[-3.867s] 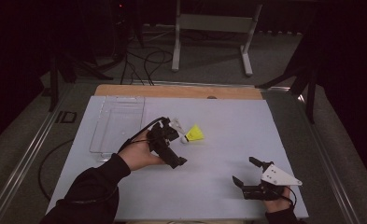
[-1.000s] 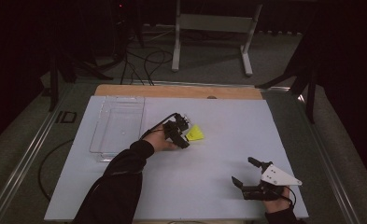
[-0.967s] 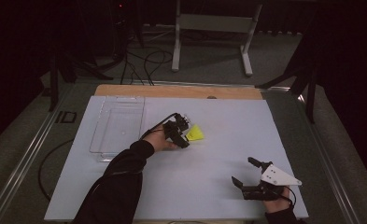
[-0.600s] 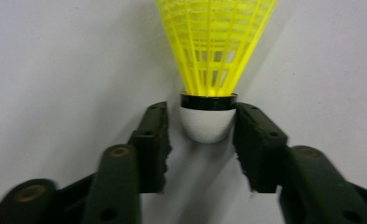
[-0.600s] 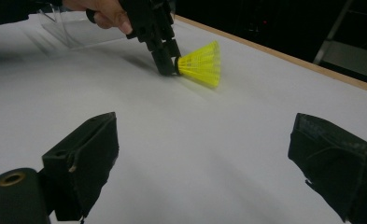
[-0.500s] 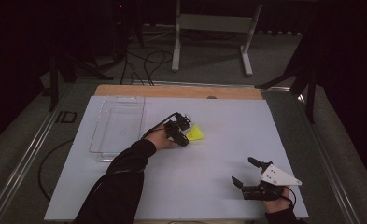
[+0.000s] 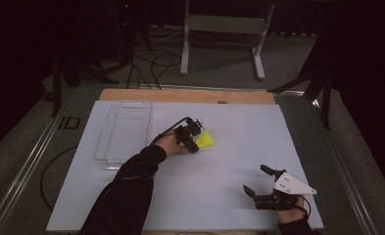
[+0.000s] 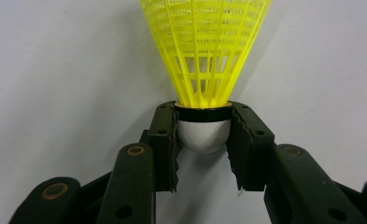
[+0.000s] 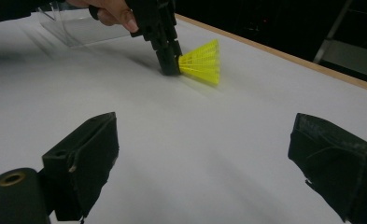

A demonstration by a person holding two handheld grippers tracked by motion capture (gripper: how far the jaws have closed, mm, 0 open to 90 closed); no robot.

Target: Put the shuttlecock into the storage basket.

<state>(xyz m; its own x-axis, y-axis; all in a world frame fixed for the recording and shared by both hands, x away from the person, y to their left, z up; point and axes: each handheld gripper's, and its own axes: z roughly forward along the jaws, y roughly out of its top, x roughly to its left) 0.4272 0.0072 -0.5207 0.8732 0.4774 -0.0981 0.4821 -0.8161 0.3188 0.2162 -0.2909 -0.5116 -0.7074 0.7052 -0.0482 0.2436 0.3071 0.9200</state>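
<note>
The left forearm reaches far forward and to the right, its hand [image 7: 169, 144] holding the left gripper [image 7: 192, 141] tipped down at mid-bench — jaws drawn in close, clamped. The right hand [image 7: 290, 214] sits low at the near right edge, the right gripper [image 7: 257, 181] pointing left — jaws spread wide, nothing between them.

White-topped bench [image 7: 229, 196] with a wooden strip along the far edge; clear plastic tray [image 7: 124, 134] toward the far left corner, yellow shuttlecock [image 7: 205, 140] lying near the middle
</note>
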